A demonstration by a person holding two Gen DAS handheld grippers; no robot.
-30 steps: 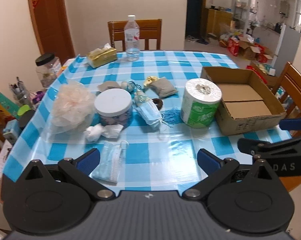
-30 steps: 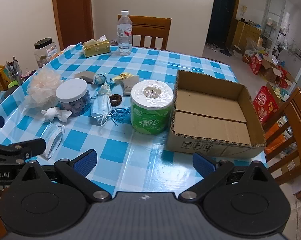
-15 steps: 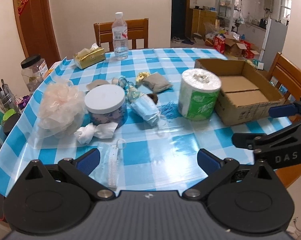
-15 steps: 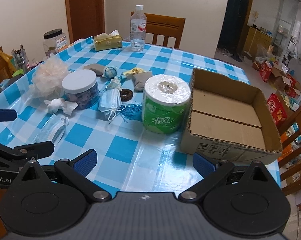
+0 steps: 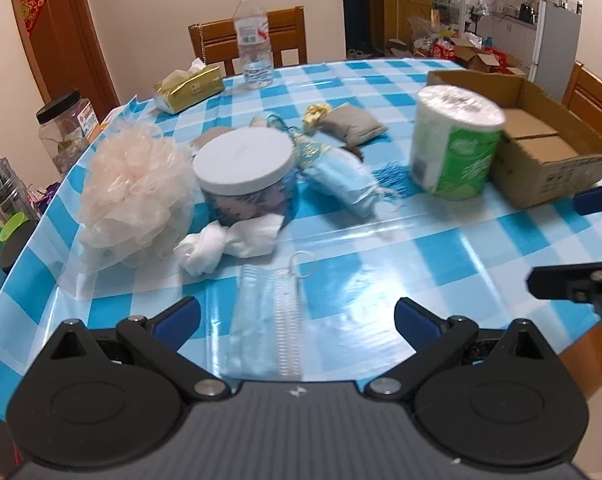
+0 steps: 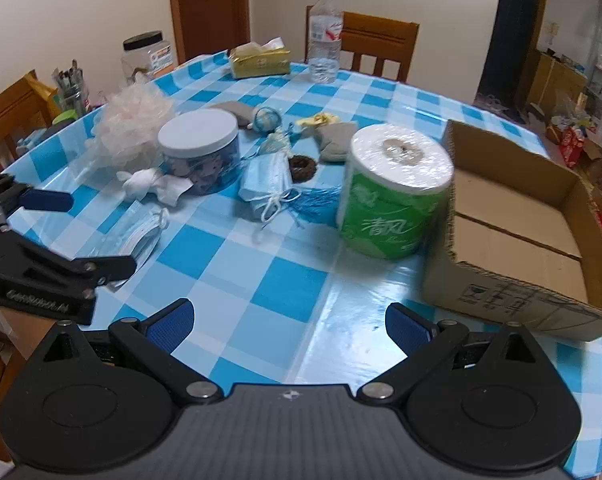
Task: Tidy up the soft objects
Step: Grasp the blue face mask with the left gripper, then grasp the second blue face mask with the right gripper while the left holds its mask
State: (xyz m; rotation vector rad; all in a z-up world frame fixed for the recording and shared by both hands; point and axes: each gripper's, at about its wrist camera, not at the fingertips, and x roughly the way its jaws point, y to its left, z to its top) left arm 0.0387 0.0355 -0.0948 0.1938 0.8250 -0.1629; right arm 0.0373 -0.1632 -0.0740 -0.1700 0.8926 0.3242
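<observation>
My left gripper [image 5: 297, 316], matte black plastic, ribbed grey housing, two round black discs, silver pivot screws, blue rubber finger pads [image 5: 177, 316], my right gripper [image 6: 287, 318] built alike, pale lettering blurred on the side plate

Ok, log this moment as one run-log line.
left tongs: open, over packaged mask | right tongs: open, empty | tissue roll: beside cardboard box | box: empty
</observation>
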